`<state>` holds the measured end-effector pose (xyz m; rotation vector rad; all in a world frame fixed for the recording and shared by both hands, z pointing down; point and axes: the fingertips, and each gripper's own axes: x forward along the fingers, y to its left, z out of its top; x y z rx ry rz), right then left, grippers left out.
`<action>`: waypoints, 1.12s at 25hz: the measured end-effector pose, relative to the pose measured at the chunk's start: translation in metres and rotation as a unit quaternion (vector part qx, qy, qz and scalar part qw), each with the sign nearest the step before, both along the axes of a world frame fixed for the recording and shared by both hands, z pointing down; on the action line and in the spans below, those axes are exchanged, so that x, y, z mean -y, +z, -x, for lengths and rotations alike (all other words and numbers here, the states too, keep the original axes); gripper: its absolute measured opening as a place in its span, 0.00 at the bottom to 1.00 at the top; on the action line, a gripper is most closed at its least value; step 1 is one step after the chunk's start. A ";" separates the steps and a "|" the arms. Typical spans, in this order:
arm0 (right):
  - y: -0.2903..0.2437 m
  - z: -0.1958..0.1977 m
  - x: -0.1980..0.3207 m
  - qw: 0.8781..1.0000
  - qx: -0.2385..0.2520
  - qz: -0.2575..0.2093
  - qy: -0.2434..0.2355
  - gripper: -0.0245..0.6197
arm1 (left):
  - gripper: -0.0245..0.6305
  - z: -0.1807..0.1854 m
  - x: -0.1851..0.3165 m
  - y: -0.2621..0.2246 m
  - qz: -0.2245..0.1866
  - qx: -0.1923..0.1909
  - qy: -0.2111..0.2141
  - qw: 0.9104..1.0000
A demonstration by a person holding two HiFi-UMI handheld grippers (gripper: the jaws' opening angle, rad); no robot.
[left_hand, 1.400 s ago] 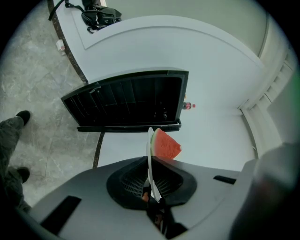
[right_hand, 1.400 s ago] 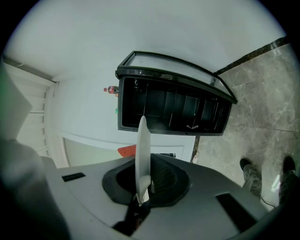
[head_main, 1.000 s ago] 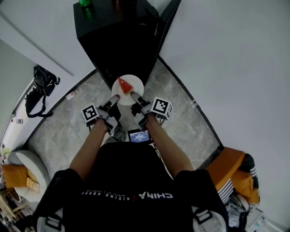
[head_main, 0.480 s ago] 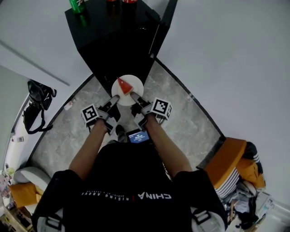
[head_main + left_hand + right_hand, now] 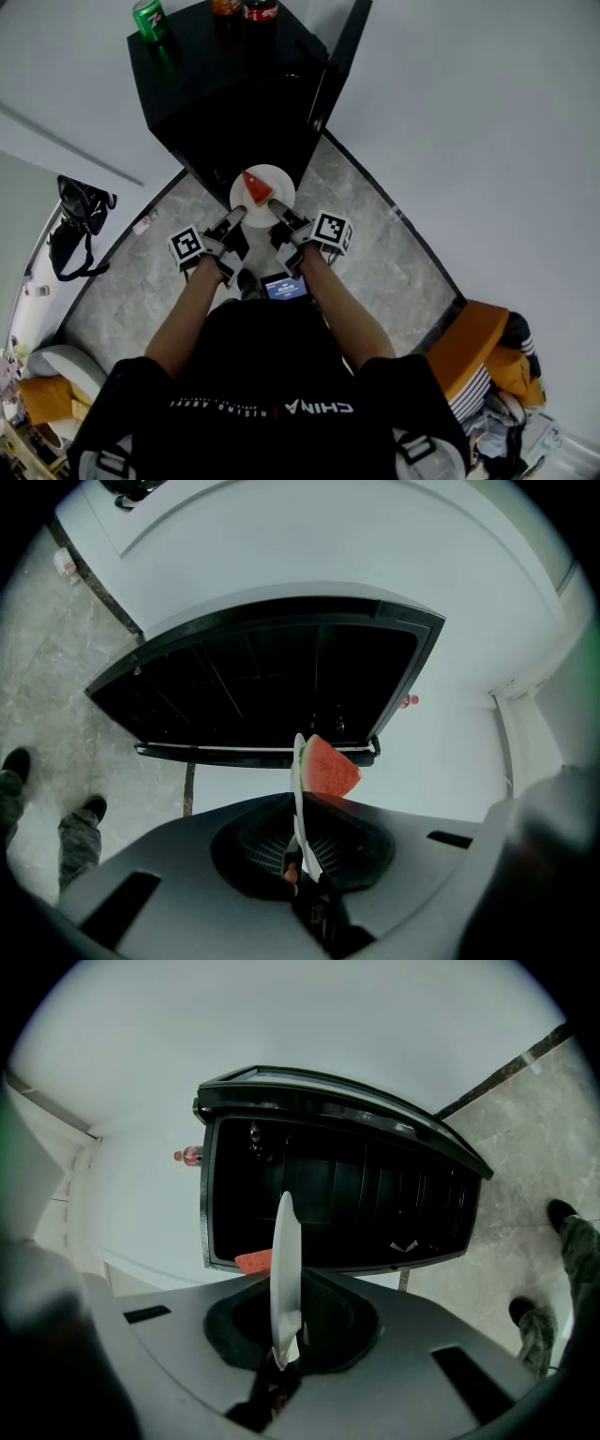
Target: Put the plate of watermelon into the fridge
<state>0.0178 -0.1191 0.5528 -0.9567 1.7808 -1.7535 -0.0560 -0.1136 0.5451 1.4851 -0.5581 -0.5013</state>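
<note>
A white plate (image 5: 263, 178) with a red watermelon wedge (image 5: 256, 187) hangs level in front of the black fridge (image 5: 230, 89). My left gripper (image 5: 236, 216) is shut on the plate's near-left rim and my right gripper (image 5: 278, 208) on its near-right rim. In the left gripper view the plate (image 5: 298, 780) runs edge-on between the jaws, the watermelon (image 5: 329, 767) to its right and the fridge (image 5: 272, 672) behind. In the right gripper view the plate (image 5: 283, 1269) is also edge-on, a bit of watermelon (image 5: 252, 1261) shows to its left, and the dark fridge (image 5: 347, 1194) fills the middle.
A green can (image 5: 148, 18) and two bottles (image 5: 245, 8) stand on the fridge top. A black panel (image 5: 339, 52) sticks out at the fridge's right side. White walls flank it. A black bag (image 5: 80, 220) lies on the marble floor at left, an orange pile (image 5: 480, 349) at right.
Both grippers have carried the plate closer to the fridge. The fridge top with its can and bottles has come further into view.
</note>
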 end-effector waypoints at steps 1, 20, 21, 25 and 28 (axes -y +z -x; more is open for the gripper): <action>0.001 -0.005 0.006 1.000 0.001 0.000 -0.006 0.08 | 0.09 -0.005 0.005 0.000 -0.003 0.002 -0.006 1.000; -0.015 -0.018 0.093 0.991 0.043 -0.012 -0.126 0.08 | 0.12 -0.030 0.082 -0.022 -0.034 -0.002 -0.133 0.991; -0.018 -0.012 0.093 0.991 0.042 -0.015 -0.127 0.08 | 0.14 -0.025 0.085 -0.023 -0.037 0.002 -0.131 0.991; -0.021 0.005 0.100 0.992 0.047 -0.013 -0.119 0.08 | 0.10 -0.008 0.096 -0.026 -0.033 0.009 -0.132 0.991; -0.023 0.013 0.105 0.992 0.040 -0.019 -0.120 0.08 | 0.08 0.000 0.100 -0.024 -0.021 -0.002 -0.136 0.991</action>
